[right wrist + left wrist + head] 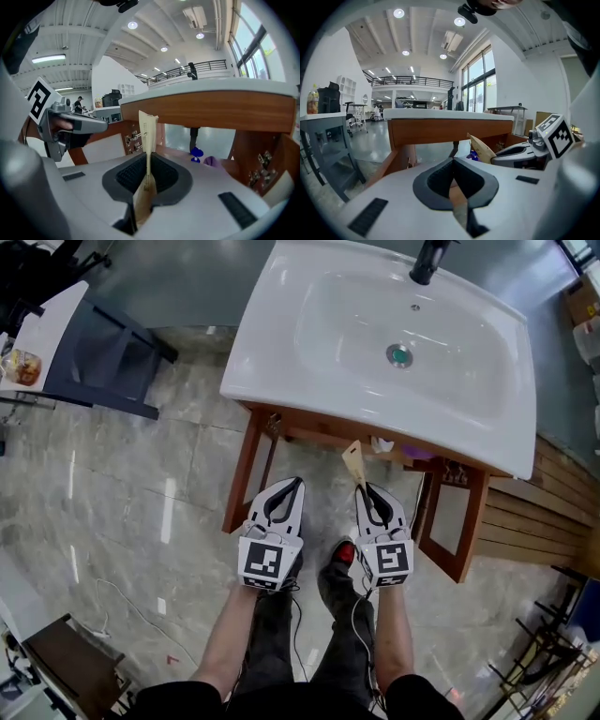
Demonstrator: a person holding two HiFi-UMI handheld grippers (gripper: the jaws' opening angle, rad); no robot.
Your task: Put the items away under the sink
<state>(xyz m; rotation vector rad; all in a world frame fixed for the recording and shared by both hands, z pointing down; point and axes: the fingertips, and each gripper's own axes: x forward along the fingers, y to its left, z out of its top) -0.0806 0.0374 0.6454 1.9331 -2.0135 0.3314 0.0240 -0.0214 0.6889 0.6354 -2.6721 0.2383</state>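
Observation:
A white sink [281, 362] tops a wooden cabinet [246, 470] whose doors stand open. My right gripper [365, 489] is shut on a tan paper packet [353, 460], which sticks up past the fingertips toward the cabinet opening. The right gripper view shows the packet [148, 136] pinched upright between the jaws [147, 157]. Beside it, my left gripper [292, 486] is shut with nothing in it. The left gripper view shows its closed tips [453, 161] facing the cabinet front, with the packet [480, 149] at the right. Both grippers hang just before the opening.
A blue item [197, 153] and a purple one [213, 161] lie inside the cabinet. An open door [459, 512] stands at the right. A grey chair [103, 362] and a white table [42, 324] are at the left, and wooden slats [534, 512] at the right. The person's shoe [339, 563] is below.

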